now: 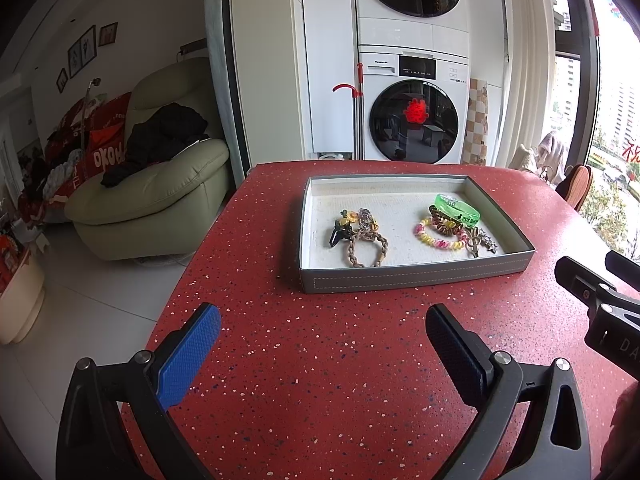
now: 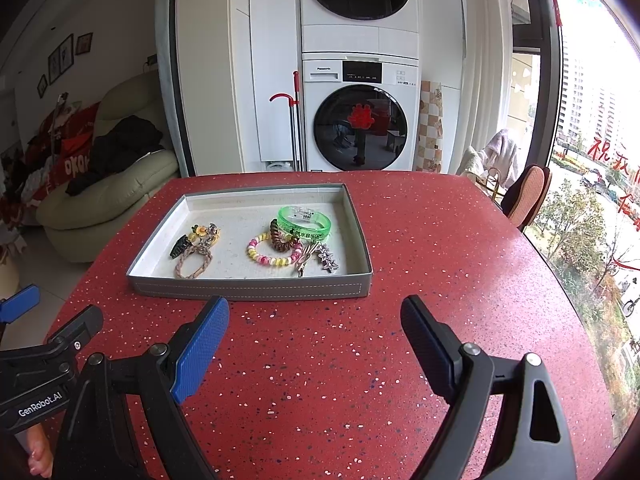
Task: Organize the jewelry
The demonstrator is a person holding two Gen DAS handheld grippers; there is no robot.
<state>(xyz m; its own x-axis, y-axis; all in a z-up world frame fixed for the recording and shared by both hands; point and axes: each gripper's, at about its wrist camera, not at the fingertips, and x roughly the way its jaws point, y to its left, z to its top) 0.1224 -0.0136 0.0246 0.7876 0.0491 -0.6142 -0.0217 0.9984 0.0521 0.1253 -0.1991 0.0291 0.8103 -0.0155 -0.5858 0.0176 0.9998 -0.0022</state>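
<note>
Both hand-held grippers — left (image 1: 322, 330), right (image 2: 314, 322) — held spread apart, empty, before the jewelry tray (image 2: 248, 290) on the desk (image 2: 440, 240).

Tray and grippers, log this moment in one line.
left gripper: open, empty | right gripper: open, empty | tray: on table, holds jewelry

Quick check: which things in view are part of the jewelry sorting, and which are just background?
Job: tray, green bangle, bead bracelet, braided bracelet, hair tie, star clip, both open grippers.
Background: washing machine, sofa, mop.
</note>
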